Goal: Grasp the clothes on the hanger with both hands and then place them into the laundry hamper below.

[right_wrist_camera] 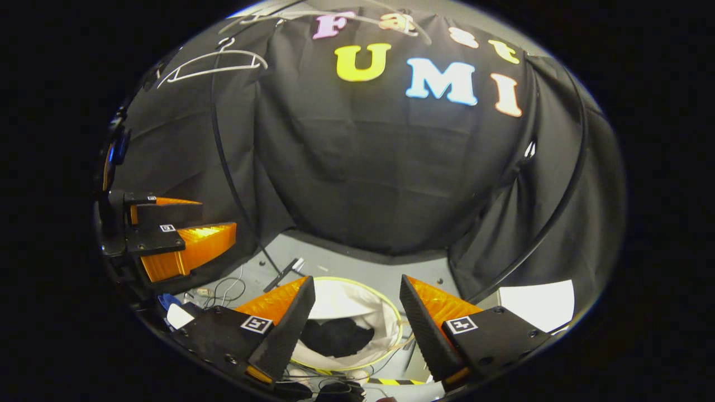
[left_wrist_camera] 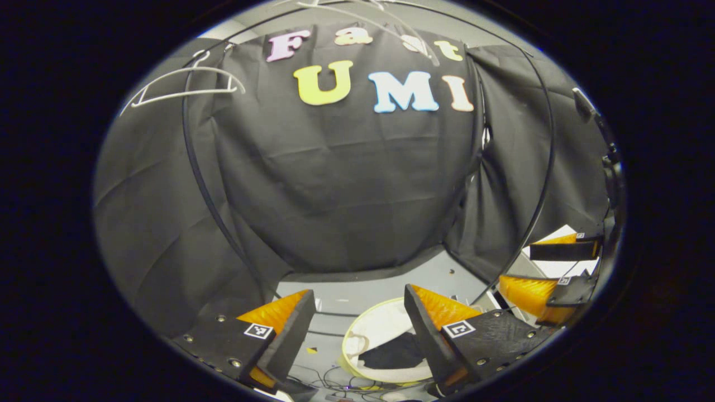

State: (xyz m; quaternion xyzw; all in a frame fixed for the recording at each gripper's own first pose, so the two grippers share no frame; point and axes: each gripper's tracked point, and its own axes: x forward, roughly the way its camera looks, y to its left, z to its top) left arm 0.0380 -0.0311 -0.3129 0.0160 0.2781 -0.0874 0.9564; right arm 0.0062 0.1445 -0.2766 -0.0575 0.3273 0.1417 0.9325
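Clothes (right_wrist_camera: pixel 337 336) lie as a dark bundle inside the laundry hamper (right_wrist_camera: pixel 357 298), a round white-lined basket with a pale yellow rim that stands on the grey floor (right_wrist_camera: pixel 357 262). In the right gripper view the hamper sits at six o'clock, between the two fingers of the right gripper (right_wrist_camera: pixel 357 312), whose jaws stand wide apart and hold nothing. The left gripper (right_wrist_camera: pixel 184 234) shows at nine o'clock in that same view, off to the side and higher than the hamper; its fingers are parted with a gap between them and nothing in it.

In the left gripper view the hamper (left_wrist_camera: pixel 371 321) again lies at six o'clock with the dark clothes (left_wrist_camera: pixel 394 353) at its bottom, partly hidden behind one finger of the left gripper (left_wrist_camera: pixel 360 315), which is open and empty. The right gripper (left_wrist_camera: pixel 550 271) appears at four o'clock, its fingers spread.

A white hanger (left_wrist_camera: pixel 184 84) hangs bare at ten o'clock in the left gripper view, against the black cloth wall (left_wrist_camera: pixel 346 184); the same hanger (right_wrist_camera: pixel 215 64) is at eleven o'clock in the right gripper view. More thin white shapes at twelve o'clock may be further hangers, though the edge of the picture is too warped to be sure. Loose cables (right_wrist_camera: pixel 226 287) trail across the floor near the hamper, and a white sheet (right_wrist_camera: pixel 539 304) lies at four o'clock.
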